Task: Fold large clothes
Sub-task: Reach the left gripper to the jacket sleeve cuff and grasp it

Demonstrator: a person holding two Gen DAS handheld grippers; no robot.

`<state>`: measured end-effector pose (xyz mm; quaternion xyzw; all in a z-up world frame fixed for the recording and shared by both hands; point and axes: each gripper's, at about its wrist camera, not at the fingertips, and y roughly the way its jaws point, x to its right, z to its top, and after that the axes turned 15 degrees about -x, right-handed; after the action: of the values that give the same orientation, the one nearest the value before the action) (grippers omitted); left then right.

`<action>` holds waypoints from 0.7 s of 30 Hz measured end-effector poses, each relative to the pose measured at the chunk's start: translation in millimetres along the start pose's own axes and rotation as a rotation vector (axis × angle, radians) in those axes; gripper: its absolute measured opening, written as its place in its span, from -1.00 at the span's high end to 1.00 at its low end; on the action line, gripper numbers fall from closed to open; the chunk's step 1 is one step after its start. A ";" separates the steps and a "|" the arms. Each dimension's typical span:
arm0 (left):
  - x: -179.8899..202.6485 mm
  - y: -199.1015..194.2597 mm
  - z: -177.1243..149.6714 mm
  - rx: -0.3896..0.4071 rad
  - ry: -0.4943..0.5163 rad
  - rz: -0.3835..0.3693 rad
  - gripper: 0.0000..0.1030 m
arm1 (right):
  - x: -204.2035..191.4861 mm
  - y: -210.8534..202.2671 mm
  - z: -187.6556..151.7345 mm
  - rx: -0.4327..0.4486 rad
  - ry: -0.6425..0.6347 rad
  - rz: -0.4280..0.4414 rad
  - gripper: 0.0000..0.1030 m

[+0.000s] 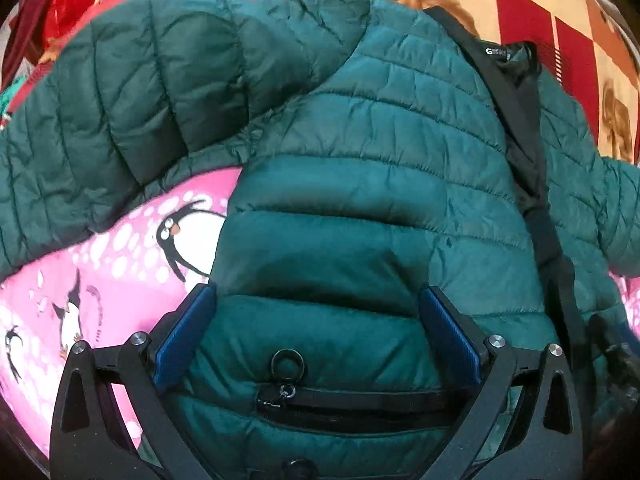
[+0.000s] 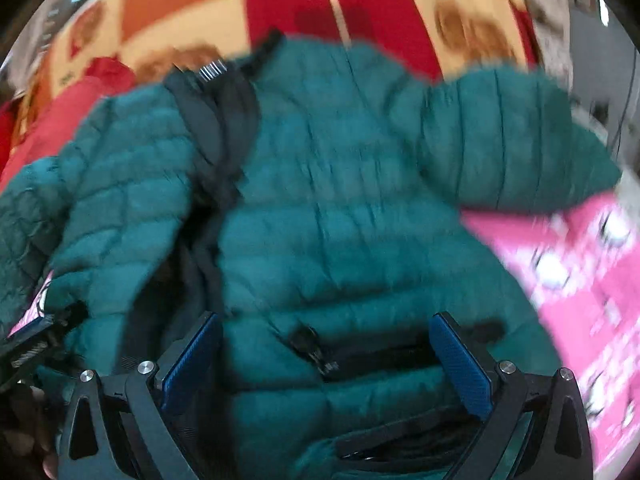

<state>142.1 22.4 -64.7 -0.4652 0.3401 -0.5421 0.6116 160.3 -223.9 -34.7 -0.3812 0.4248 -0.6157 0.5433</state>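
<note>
Left gripper (image 1: 316, 312): jaws spread wide, holding nothing. The blue pads (image 1: 182, 344) stand either side of the lower front panel of the jacket (image 1: 360, 184), above a pocket zip (image 1: 286, 364) with a ring pull. Whether the pads touch the fabric cannot be told.

The jacket, a teal quilted garment, lies front up on a pink sheet (image 1: 104, 264) printed with penguins. One sleeve (image 1: 100, 120) extends to the left across the sheet. The black placket (image 1: 520, 148) runs down the right of this view, with a label at the collar. Beyond the collar lies a checked blanket (image 1: 532, 4) in red, orange and cream.

Right gripper (image 2: 326, 340): jaws likewise wide apart, nothing gripped. This view is blurred. Its pads (image 2: 460, 364) frame the other front panel and a second zip (image 2: 316, 348). The other sleeve (image 2: 516, 140) extends right onto the sheet.
</note>
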 end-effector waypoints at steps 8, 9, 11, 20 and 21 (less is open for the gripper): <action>2.2 3.5 -7.3 0.001 0.015 0.026 -0.99 | -6.9 10.7 -7.9 0.008 -0.037 -0.070 -1.00; 2.0 2.7 -8.7 0.004 0.018 0.027 -0.99 | -6.3 10.8 -8.1 0.005 -0.037 -0.066 -1.00; 0.2 2.8 -9.9 0.010 0.019 0.024 -0.99 | -6.2 11.6 -8.4 0.011 -0.041 -0.067 -1.00; -1.7 2.5 -5.9 0.007 0.012 0.008 -0.99 | 7.0 -13.2 -4.6 0.081 -0.018 -0.026 -1.00; -3.9 0.5 -6.2 0.007 0.011 0.008 -0.99 | 13.5 -27.6 -8.6 0.145 0.003 -0.032 -1.00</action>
<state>135.9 24.9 -67.6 -0.4586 0.3435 -0.5434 0.6135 141.1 -235.0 -11.7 -0.3467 0.3738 -0.6538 0.5591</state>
